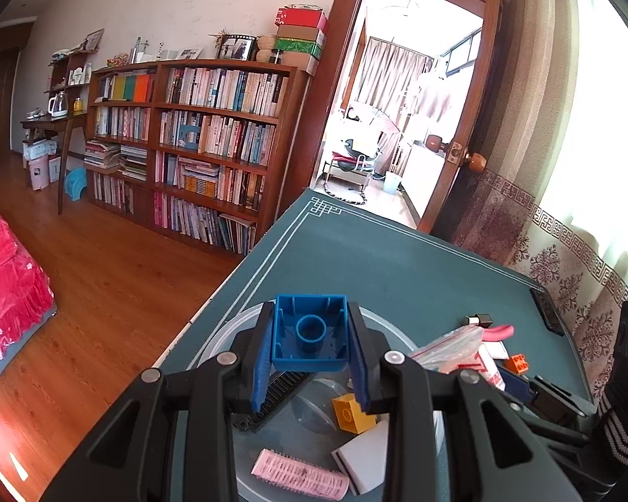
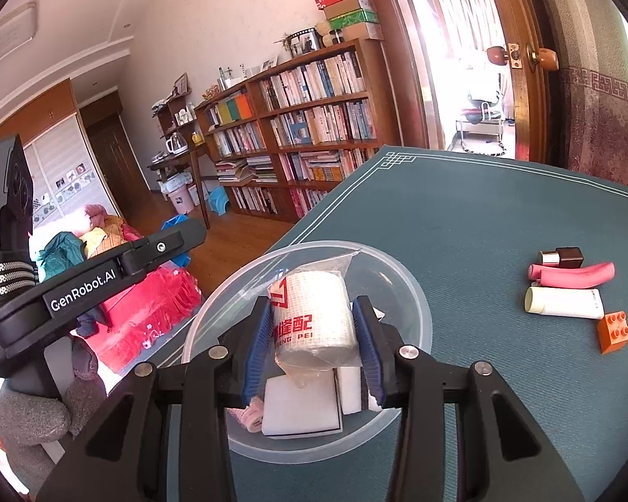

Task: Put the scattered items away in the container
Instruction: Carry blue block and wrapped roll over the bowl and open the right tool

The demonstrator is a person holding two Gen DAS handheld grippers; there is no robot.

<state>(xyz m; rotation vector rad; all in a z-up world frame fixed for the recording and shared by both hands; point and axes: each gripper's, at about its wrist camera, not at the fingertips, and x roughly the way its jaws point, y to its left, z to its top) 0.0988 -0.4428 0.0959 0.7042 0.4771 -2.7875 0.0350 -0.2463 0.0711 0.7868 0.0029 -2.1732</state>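
One blue brick (image 1: pixel 310 332) in left jaws, one bagged roll (image 2: pixel 314 318) in right

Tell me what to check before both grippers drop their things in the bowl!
1. Left hand-held gripper shut on the blue block: ok.
2. Right hand-held gripper shut on the bagged roll: ok.
3. Blue block above the clear bowl: ok.
4. Bagged roll above the bowl: ok.
5. Room left inside beside the sponge and yellow block: cannot tell.
6. Table all tidied: not ok; the orange block and white tube wait outside.
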